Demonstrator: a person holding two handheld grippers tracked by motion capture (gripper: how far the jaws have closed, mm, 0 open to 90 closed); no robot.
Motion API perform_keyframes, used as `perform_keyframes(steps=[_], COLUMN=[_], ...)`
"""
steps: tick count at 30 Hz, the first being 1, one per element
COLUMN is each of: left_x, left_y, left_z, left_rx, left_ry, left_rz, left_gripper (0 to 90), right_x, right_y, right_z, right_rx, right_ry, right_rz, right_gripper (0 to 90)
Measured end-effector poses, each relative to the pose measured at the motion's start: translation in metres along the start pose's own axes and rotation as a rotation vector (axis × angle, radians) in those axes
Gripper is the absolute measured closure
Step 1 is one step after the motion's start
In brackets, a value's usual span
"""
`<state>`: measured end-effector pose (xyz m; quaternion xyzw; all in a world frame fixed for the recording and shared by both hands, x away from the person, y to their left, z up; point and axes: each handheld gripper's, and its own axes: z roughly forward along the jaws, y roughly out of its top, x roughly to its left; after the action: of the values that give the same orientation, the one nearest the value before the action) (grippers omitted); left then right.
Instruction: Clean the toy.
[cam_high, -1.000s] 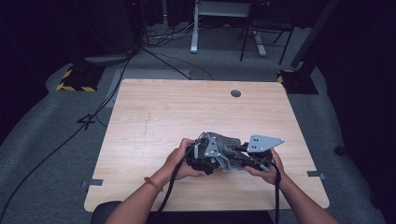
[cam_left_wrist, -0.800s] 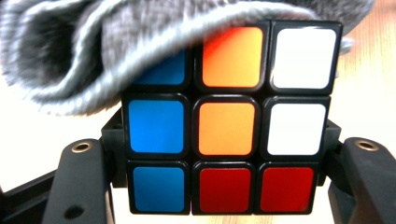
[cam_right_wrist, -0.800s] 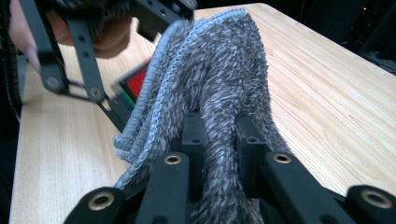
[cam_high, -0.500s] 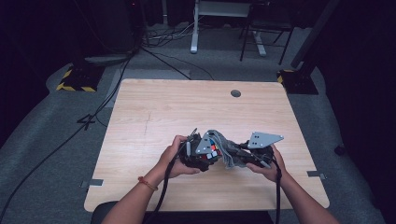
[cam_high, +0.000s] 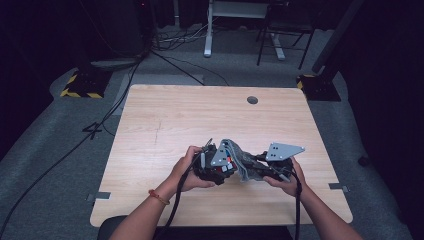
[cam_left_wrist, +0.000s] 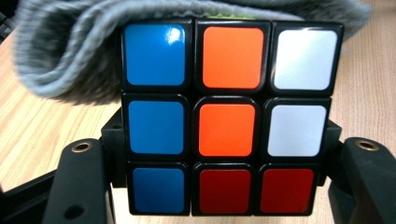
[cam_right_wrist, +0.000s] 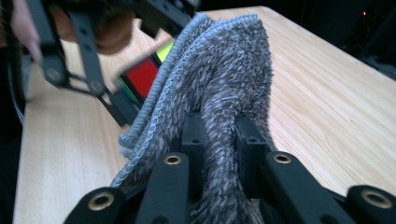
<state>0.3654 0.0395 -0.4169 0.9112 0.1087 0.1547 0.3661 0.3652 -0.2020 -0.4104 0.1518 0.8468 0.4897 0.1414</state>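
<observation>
Left gripper view: your left gripper (cam_left_wrist: 224, 186) clamps the cube (cam_left_wrist: 228, 116) steady while your right gripper (cam_right_wrist: 219, 135), pinched on the grey cloth (cam_right_wrist: 219, 79), wipes it.

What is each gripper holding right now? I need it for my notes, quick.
Left gripper: shut on the puzzle cube.
Right gripper: shut on the grey cloth, which drapes over the cube.

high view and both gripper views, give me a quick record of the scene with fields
surface: wooden table
left gripper: shut on the rubik's cube
cube face toward camera: blue column, orange and red middle, white and red right
right gripper: shut on the grey cloth
cloth position: draped against the top of the cube, between the two grippers
</observation>
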Motion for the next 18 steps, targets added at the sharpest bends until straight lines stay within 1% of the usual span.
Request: perform_keyframes(steps=[3,5,9,14,16,18], left_x=[-0.002,-0.003,-0.005,-0.006,-0.006,-0.005], left_y=[0.001,0.001,0.002,0.003,0.003,0.002], left_z=[0.005,0.009,0.016,0.022,0.022,0.02], left_rx=[0.01,0.028,0.049,0.063,0.063,0.053], left_ry=[-0.008,-0.002,-0.004,0.001,0.002,0.005], left_rz=[0.002,0.012,0.016,0.014,0.019,0.019], left_gripper=[33.1,33.0,32.9,32.8,32.9,33.0], right_x=[0.004,0.008,0.013,0.017,0.017,0.015], right_y=[0.003,0.005,0.008,0.01,0.01,0.009], right_z=[-0.001,-0.001,0.001,0.003,0.003,0.003], right_rx=[-0.018,-0.022,-0.021,-0.014,-0.008,-0.009], right_ry=[0.012,0.022,0.025,0.019,0.009,0.006], right_rz=[-0.009,-0.02,-0.038,-0.049,-0.057,-0.049], right_gripper=[78.1,78.1,78.1,78.0,77.8,77.7])
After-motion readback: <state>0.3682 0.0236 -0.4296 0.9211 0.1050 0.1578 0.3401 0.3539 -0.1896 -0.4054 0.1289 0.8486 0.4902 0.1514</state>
